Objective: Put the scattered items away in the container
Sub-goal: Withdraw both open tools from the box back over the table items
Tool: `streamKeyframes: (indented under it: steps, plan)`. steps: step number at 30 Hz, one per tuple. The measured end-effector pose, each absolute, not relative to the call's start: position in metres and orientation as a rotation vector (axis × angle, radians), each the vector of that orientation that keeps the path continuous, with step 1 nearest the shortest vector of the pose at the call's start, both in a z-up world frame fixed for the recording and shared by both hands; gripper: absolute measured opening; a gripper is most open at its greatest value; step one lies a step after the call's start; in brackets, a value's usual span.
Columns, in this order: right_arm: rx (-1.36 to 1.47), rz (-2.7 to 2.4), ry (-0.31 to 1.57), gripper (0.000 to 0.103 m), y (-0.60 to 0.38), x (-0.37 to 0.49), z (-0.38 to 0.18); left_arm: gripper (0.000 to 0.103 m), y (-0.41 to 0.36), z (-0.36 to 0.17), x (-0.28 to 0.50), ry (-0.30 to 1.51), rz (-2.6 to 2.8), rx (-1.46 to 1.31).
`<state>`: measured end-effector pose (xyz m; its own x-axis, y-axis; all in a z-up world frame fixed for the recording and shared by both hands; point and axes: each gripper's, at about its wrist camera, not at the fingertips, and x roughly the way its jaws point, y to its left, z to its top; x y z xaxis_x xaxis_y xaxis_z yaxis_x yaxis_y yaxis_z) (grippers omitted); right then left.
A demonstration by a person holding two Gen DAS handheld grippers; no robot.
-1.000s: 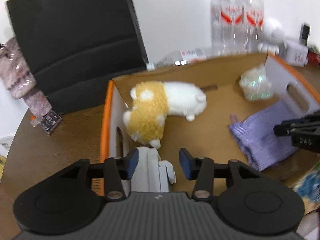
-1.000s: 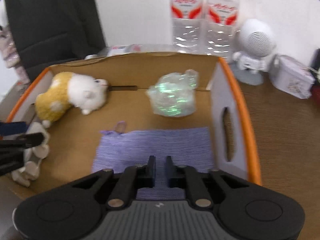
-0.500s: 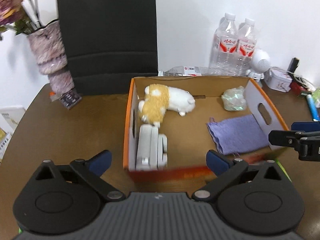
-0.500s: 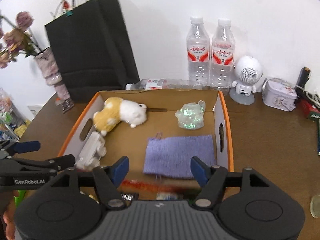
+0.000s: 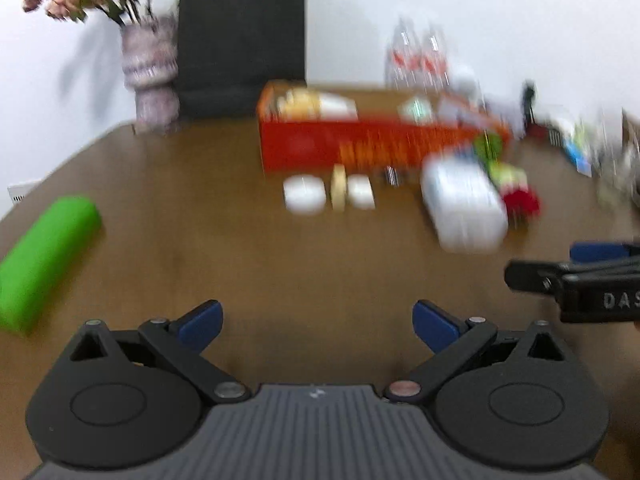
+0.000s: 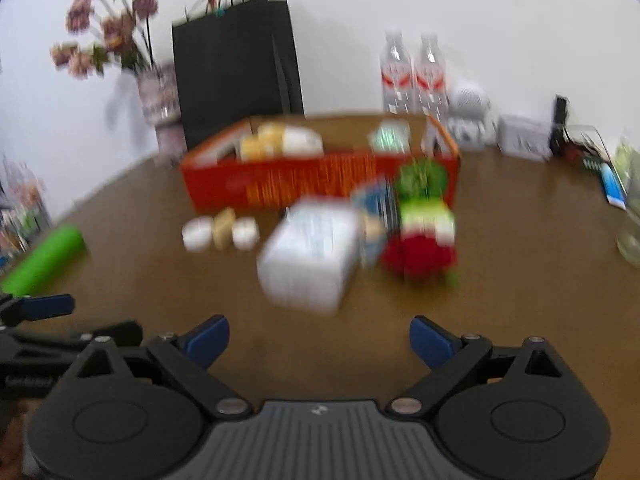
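Note:
Both views are motion-blurred. The orange cardboard box (image 5: 340, 148) (image 6: 304, 184) stands mid-table holding a yellow-and-white plush (image 6: 280, 144) and a clear wrapped bundle (image 6: 390, 136). In front of it lie small white and tan blocks (image 5: 332, 194) (image 6: 220, 232), a white packet (image 5: 464, 208) (image 6: 312, 256) and a red-green-white knitted toy (image 5: 514, 188) (image 6: 424, 232). A green roll (image 5: 44, 256) (image 6: 44, 256) lies far left. My left gripper (image 5: 316, 320) and right gripper (image 6: 318, 340) are wide open, empty, well short of the items.
A vase of flowers (image 6: 156, 100), a black paper bag (image 6: 236, 64), two water bottles (image 6: 414, 72), a white speaker (image 6: 468, 116) and small clutter (image 6: 580, 148) line the back. The brown table (image 5: 240, 264) lies between me and the box.
Both grippers pulled back and away from the box, which now sits far ahead; items in front of it came into view. Both jaws stayed wide open.

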<state>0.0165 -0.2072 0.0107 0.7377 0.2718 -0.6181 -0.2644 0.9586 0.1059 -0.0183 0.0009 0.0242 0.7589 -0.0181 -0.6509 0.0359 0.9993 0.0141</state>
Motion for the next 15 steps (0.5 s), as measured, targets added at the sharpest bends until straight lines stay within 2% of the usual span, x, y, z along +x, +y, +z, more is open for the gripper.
streamKeyframes:
  steps: [9, 11, 15]
  plan:
    - [-0.088, 0.309, 0.689, 0.098, -0.192, -0.010, -0.014, 0.103, 0.003, 0.016, -0.018, 0.718, -0.009, 0.022]
    - [-0.077, 0.306, 0.693, 0.103, -0.194, -0.008, -0.014, 0.103, 0.004, 0.015, -0.019, 0.718, -0.009, 0.019]
    - [-0.063, 0.282, 0.700, 0.103, -0.196, -0.003, -0.014, 0.103, 0.004, 0.014, -0.020, 0.718, -0.007, 0.016]
